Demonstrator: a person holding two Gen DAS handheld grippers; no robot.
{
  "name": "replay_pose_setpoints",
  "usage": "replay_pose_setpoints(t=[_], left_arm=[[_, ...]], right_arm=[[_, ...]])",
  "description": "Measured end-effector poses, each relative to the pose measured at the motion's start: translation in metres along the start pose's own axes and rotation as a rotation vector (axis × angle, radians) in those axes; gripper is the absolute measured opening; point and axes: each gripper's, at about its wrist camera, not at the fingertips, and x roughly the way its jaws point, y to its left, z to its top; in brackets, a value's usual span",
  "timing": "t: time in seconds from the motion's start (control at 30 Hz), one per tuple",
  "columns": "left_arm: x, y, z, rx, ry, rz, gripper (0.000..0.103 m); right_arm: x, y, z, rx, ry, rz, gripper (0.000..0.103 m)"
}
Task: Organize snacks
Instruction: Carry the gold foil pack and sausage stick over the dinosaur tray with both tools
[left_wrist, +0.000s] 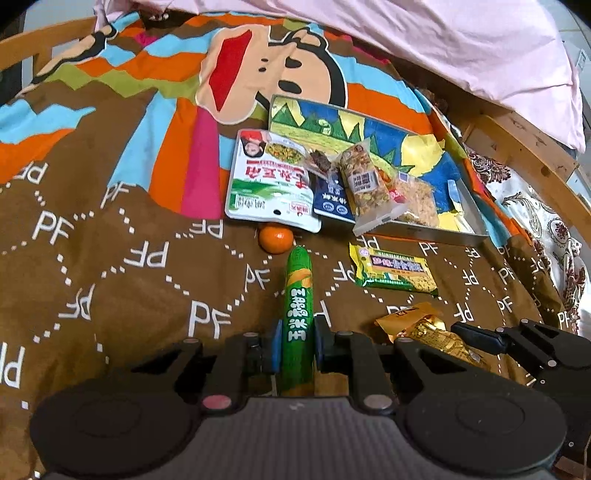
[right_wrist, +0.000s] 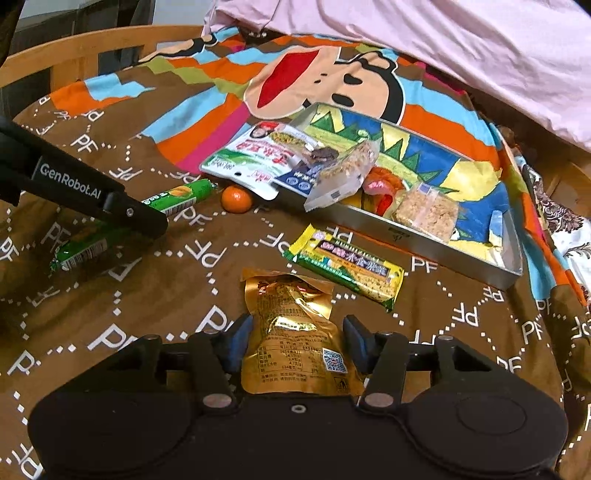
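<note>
Snacks are spread all over a bed here, lying on a brown blanket (left_wrist: 110, 258) printed with white "PF" letters, bright colour stripes and a big cartoon face. A pale pink quilt (left_wrist: 461, 48) is bunched up along the far side, and a curved wooden bed frame (right_wrist: 74, 48) runs around the edge, with a floral-patterned sheet (left_wrist: 535, 206) peeking out on the right.

The shallow metal tin tray with a colourful cartoon bottom (right_wrist: 513, 266) sits on the blanket toward the far right and holds several clear-wrapped bars. A white-and-green flat pouch (left_wrist: 266, 184) and a dark blue packet (left_wrist: 330, 201) hang over its near left edge. A small orange tangerine (left_wrist: 276, 239) sits just beside that pouch, and a yellow-green wrapped noodle bar (right_wrist: 347, 271) lies on the blanket near the tray's front wall.

The left hand-held gripper (left_wrist: 298, 347) is clenched on a green plastic-wrapped corn sausage stick (left_wrist: 297, 317), which points toward the tangerine. The right hand-held gripper (right_wrist: 295, 345) has a crinkly gold foil pouch (right_wrist: 295, 332) between its blue pads; the pads look right at its edges, but it's hard to tell if they actually squeeze it.
</note>
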Motion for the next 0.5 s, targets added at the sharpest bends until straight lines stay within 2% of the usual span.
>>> replay_pose_setpoints(t=[0.5], left_arm=[[-0.011,-0.006,0.004,0.036,-0.086,0.003,0.018]], right_arm=[[-0.011,-0.013,0.005,0.057,-0.099,-0.068,0.055]])
